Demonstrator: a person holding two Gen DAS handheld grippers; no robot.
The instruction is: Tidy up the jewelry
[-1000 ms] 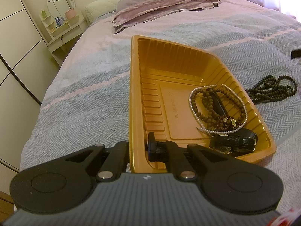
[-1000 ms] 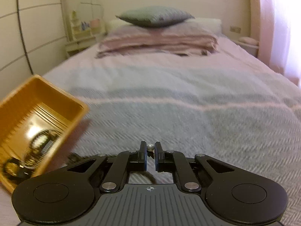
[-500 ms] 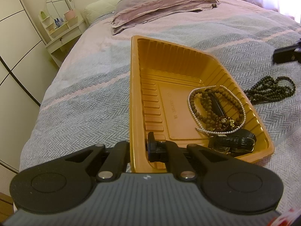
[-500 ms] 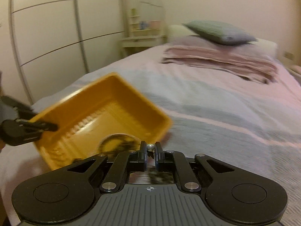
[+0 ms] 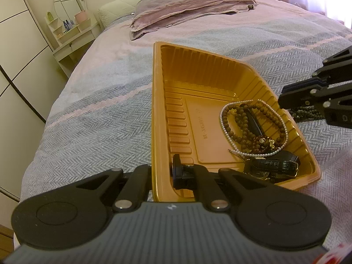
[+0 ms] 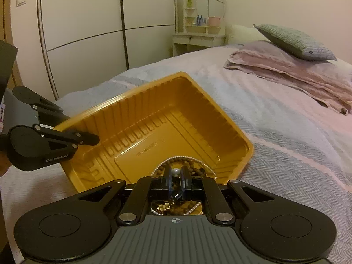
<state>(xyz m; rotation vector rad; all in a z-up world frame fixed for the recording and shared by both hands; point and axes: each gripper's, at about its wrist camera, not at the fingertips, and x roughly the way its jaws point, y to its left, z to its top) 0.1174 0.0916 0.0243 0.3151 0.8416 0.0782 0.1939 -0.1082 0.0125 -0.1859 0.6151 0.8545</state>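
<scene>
Nearest to me, my left gripper [image 5: 161,172] is clamped on the near wall of the gold plastic tray [image 5: 158,101], one finger inside and one outside. My right gripper [image 6: 176,176] is pinched shut on a small white pearl bead [image 6: 175,172], held above the tray's jewelry corner. Inside the tray lie a black watch [image 5: 272,165], brown bead bracelet [image 5: 255,132] and pearl necklace [image 5: 222,118]. A dark bead necklace [image 5: 308,113] lies on the blanket [image 5: 92,127] just beside the tray; pillows [image 6: 294,40] are farther back.
</scene>
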